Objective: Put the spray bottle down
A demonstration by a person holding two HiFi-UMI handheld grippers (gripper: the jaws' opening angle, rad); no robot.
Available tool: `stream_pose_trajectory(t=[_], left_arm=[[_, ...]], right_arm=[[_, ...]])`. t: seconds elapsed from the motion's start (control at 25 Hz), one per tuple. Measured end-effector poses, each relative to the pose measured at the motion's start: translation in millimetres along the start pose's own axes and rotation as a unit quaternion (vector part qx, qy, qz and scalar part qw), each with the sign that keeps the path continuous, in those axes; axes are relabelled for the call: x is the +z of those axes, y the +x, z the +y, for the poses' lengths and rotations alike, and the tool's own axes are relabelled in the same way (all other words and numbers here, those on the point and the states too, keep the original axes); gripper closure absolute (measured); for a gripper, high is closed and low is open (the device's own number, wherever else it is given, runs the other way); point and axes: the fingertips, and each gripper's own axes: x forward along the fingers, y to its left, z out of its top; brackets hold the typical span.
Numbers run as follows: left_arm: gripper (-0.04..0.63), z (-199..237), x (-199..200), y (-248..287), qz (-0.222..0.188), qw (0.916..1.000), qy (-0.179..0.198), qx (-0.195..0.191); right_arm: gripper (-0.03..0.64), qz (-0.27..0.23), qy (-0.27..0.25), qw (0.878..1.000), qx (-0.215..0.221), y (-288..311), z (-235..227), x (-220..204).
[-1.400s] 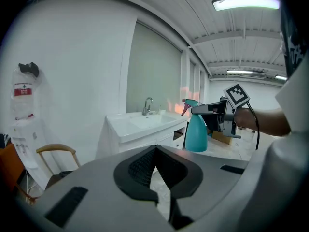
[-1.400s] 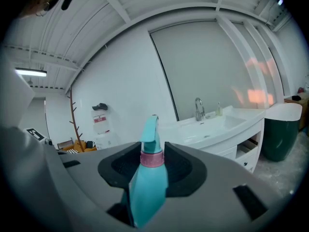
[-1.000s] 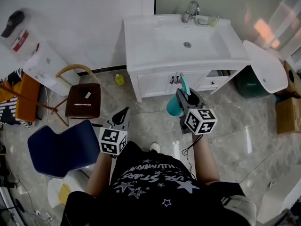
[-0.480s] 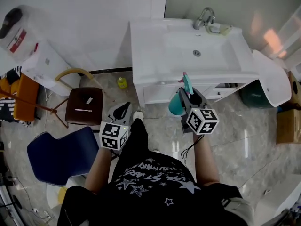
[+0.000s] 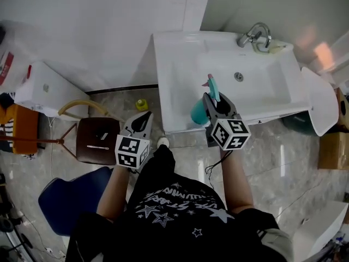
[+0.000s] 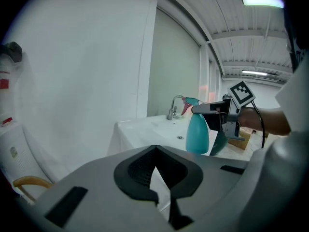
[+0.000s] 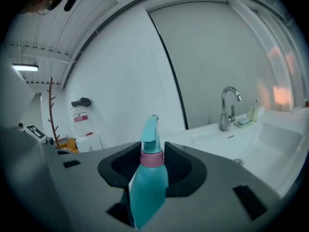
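Over the front rim of the white sink [image 5: 180, 86] we hold the bottle [image 5: 198, 113] upright in the right gripper [image 5: 214, 99]. Its jaws are clenched on the neck at the pink collar, with the teal body hanging below them and the trigger head rising above. From the right gripper view the bottle [image 7: 148, 180] fills the gap between the jaws, and the tap [image 7: 228, 108] stands well beyond it at the back of the surface. From the left gripper view we see the bottle [image 6: 197, 134] from the side, off to the right, with the basin behind it; whether its base touches the surface we cannot tell. Our left gripper [image 5: 140, 122] is lower and to the left, over the floor beside the sink's near corner, its jaws closed tip to tip on nothing. A brown stool [image 5: 97, 141] stands on the floor farther left, near the wall.
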Motion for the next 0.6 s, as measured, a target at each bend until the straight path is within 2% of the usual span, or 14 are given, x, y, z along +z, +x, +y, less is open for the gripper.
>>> stream_pose_trajectory(t=[0.24, 0.6], left_arm=[[0.580, 51, 12, 48, 0.019, 0.9996, 0.015, -0.015], [0.580, 109, 26, 103, 0.029, 0.9992, -0.001, -0.027]], right_arm=[[0.457, -0.009, -0.025, 1.000, -0.007, 93, 1, 20], [0.457, -0.020, -0.041, 0.999, -0.016, 219, -5, 32]])
